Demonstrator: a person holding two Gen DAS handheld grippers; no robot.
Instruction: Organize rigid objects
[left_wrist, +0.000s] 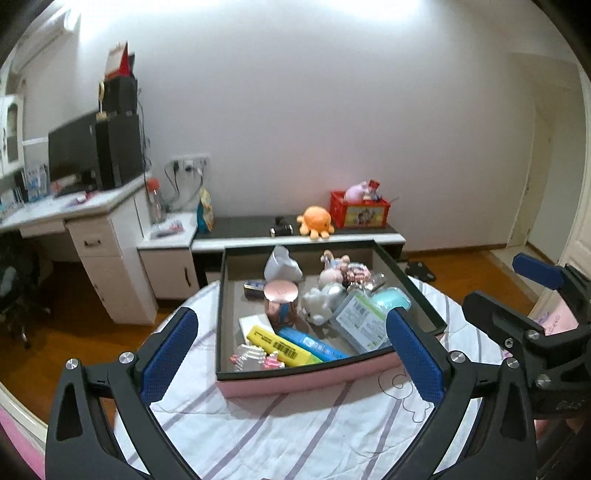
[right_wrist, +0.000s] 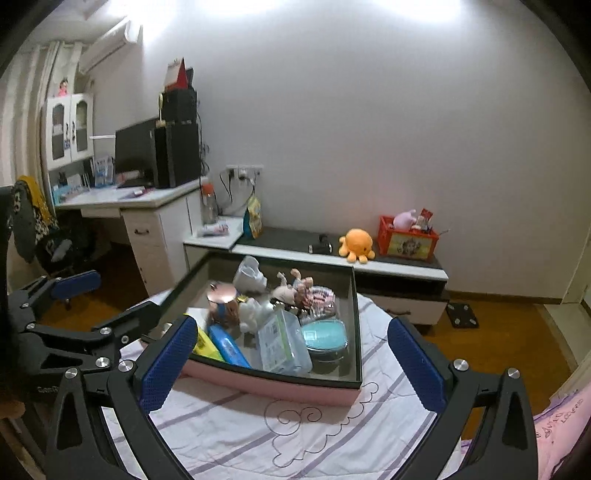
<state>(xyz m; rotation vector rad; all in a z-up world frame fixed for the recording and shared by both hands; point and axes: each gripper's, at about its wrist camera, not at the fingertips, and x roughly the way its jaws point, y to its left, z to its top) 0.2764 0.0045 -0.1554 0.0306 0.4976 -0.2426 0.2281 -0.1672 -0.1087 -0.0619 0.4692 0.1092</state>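
A pink box with a dark rim sits on a round table with a striped white cloth. In it lie a copper tin, a yellow highlighter pack, a blue pack, a clear plastic case, a teal case, a white plush and small dolls. My left gripper is open and empty, just in front of the box. My right gripper is open and empty, before the same box; it shows at the right of the left wrist view.
Behind the table stands a low cabinet with an orange octopus plush and a red crate. A white desk with a monitor stands at the left. The floor is wood. A pink bed edge is at the right.
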